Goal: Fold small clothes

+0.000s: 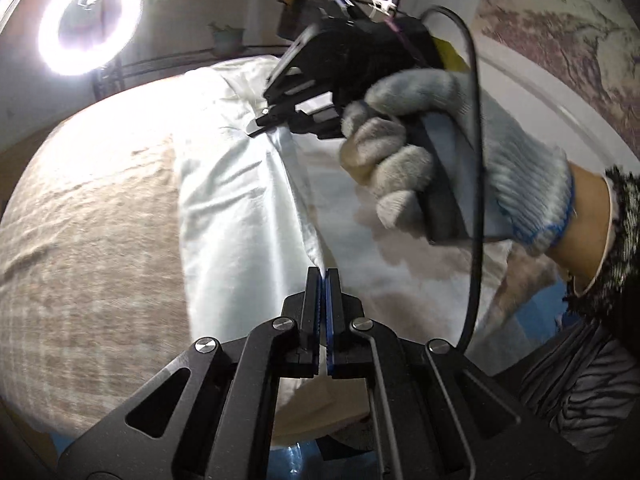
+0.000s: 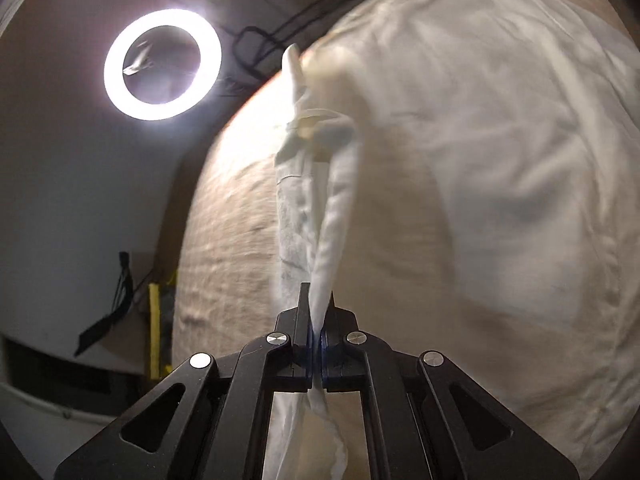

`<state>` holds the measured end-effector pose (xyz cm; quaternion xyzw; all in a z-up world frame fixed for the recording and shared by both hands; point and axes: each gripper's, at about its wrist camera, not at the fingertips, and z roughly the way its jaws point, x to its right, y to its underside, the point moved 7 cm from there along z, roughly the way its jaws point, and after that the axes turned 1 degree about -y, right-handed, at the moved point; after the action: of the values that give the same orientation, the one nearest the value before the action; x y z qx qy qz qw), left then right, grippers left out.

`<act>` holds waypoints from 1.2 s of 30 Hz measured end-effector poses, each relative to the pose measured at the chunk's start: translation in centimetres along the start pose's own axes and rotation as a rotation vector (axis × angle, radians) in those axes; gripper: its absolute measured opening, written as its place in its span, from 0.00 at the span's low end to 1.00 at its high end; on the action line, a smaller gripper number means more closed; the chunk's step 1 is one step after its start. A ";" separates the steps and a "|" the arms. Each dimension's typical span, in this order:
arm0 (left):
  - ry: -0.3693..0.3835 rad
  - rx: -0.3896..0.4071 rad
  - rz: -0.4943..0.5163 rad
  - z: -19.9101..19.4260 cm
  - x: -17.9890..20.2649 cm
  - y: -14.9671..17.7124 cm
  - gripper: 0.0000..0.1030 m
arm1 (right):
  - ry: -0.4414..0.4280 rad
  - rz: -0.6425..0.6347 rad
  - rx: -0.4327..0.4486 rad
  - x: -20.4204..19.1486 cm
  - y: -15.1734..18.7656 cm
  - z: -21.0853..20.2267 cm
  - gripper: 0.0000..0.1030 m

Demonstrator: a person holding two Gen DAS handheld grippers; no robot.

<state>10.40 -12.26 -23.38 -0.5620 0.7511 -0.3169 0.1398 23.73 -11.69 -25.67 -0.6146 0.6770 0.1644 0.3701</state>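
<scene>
The left gripper (image 1: 323, 276) is seen with its jaws pressed together on a fold of white cloth. The right gripper (image 2: 317, 300) is likewise closed, a twisted strip of the same cloth being pinched between its fingers. In the left wrist view, the right gripper's handle is gripped by a gloved right hand (image 1: 424, 152), fingers curled around it.
</scene>
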 end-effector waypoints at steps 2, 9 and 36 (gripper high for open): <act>0.001 -0.014 0.005 0.2 0.1 0.4 0.00 | 0.042 -0.034 -0.002 0.2 0.1 0.1 0.01; 0.072 -0.072 0.013 -2.3 -0.7 2.8 0.07 | 0.077 -0.078 -0.050 -0.1 0.4 1.2 0.05; 0.002 -0.094 -0.054 1.2 -7.0 5.2 0.12 | 0.209 -0.457 -0.077 -1.5 9.4 1.2 0.08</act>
<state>9.46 -5.25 -28.60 -0.5878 0.7498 -0.2857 0.1037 15.13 -7.99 -27.62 -0.7789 0.5483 0.0378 0.3019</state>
